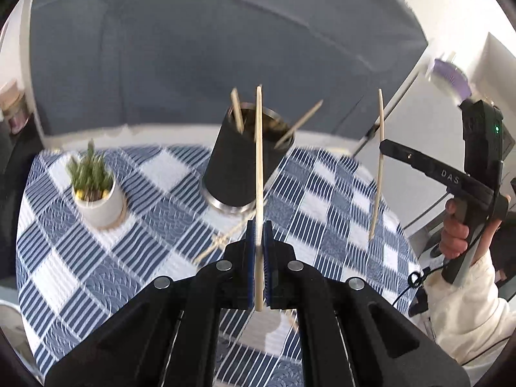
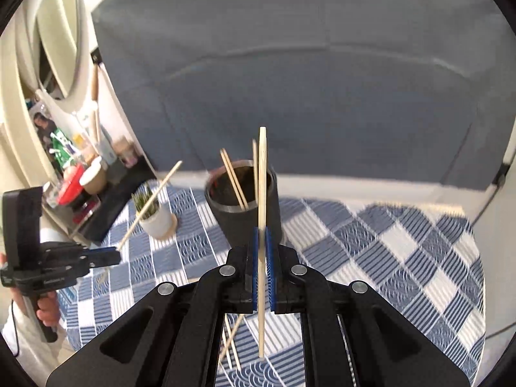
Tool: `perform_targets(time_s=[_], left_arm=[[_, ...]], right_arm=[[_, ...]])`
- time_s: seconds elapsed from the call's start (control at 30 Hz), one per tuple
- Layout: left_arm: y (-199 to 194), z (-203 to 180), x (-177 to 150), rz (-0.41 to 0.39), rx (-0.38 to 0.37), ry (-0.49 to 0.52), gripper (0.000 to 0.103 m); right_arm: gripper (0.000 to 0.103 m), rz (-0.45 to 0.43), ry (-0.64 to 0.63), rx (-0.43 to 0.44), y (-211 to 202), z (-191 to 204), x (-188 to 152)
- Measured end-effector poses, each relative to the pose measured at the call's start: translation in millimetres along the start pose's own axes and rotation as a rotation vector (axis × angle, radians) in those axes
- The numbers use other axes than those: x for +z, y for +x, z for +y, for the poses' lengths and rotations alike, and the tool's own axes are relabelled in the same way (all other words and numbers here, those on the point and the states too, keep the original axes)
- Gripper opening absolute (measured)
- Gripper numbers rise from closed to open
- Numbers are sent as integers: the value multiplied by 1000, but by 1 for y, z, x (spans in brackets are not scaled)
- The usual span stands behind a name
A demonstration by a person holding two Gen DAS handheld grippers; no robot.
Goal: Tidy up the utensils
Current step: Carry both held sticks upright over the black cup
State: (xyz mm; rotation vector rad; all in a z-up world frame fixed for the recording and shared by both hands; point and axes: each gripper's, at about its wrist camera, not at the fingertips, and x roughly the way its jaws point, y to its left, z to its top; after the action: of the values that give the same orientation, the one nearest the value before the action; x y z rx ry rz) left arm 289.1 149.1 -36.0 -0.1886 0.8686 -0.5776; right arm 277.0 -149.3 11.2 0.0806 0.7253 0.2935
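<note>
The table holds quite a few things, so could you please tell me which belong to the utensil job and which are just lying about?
In the job:
- chopstick in left tongs
- chopstick in right tongs
- black holder cup
- loose chopsticks

Lying about:
- potted plant
- checked tablecloth

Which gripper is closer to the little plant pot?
Left. The left gripper hangs just beside the plant pot; the right gripper is out past the black cup.

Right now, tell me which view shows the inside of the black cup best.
The right wrist view: it looks down into the black cup, showing its steel rim, inner wall and the chopsticks leaning inside. The left wrist view shows the cup mostly side-on and blurred, partly crossed by the held chopstick.
</note>
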Motion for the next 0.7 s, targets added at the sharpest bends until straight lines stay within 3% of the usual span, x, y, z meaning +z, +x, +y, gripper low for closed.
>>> perform_targets(time_s=[0.37, 0.7], left_arm=[[28, -15, 60, -80, -39, 32, 5], [65, 1, 96, -117, -49, -27, 5]], right_arm=[[5, -85, -14, 51, 10, 1, 52], [5, -113, -74, 183, 46, 0, 102]])
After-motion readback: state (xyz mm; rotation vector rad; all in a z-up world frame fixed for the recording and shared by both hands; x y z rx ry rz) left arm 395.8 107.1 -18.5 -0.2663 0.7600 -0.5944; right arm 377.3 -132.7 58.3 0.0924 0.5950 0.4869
